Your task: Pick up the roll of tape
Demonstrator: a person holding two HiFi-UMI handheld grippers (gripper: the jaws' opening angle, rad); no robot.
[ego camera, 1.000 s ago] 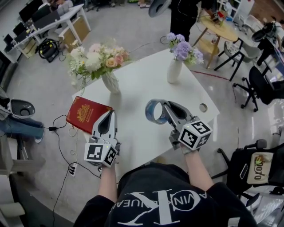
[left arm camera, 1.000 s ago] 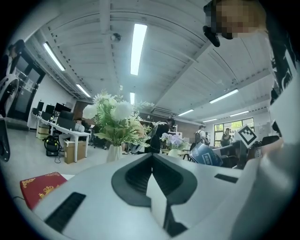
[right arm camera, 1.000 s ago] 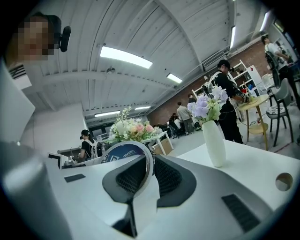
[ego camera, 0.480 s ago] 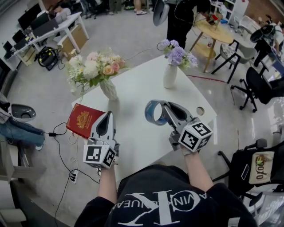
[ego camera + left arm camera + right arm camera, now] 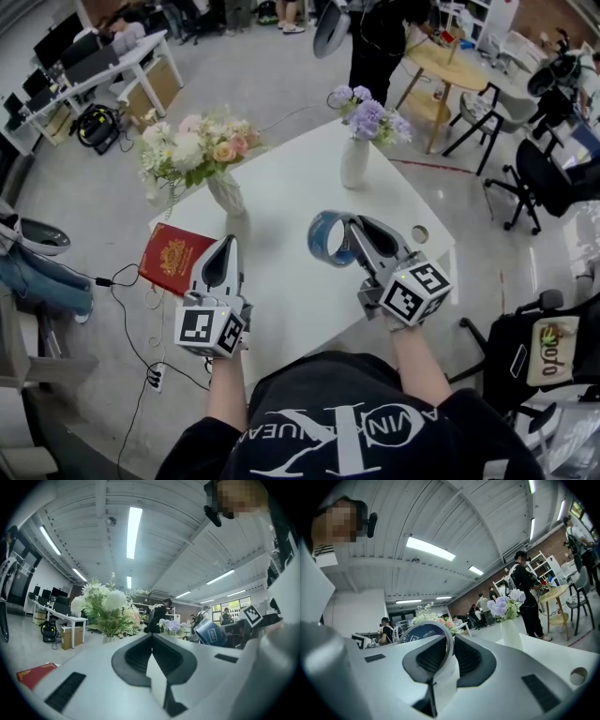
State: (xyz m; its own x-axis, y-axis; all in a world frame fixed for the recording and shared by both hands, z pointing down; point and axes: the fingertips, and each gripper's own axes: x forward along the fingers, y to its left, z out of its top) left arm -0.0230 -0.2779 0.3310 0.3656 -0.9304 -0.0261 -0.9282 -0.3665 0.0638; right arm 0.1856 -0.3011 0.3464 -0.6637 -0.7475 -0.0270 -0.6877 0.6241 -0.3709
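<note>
**Step in hand.** The right tool (image 5: 339, 230) is clenched on the blue-and-white roll of adhesive tape (image 5: 324, 237). In the right gripper view the roll's thin wall runs between the two jaw pads, and the ring stands on edge to the left of the jaws. The roll is over the middle of the white rectangular table (image 5: 309, 178), nearer its right corner than its left, and appears to hang clear of the table top. The pick-up is therefore judged to be all but complete. The left tool (image 5: 224, 246) has its jaws brought together on nothing. It points level over the table's near left edge and takes no part in the grasp.

**Next move.** What remains is judged to be a steady hold. The grip is on a narrow wall only, so a tilt or a slackening of the pads could let the ring swing or slip.

**Count.**
- One roll of tape.
- Two tools.
- One table.
- Two white ceramic vases. One holds a white-and-pink bouquet (image 5: 228, 192) near the far left edge. The other holds lilac flowers (image 5: 354, 161) near the far right edge.
- One red booklet with a gold crest (image 5: 173, 258) at the left corner.
- One small round hole in the table (image 5: 419, 233) near the right corner.
</note>
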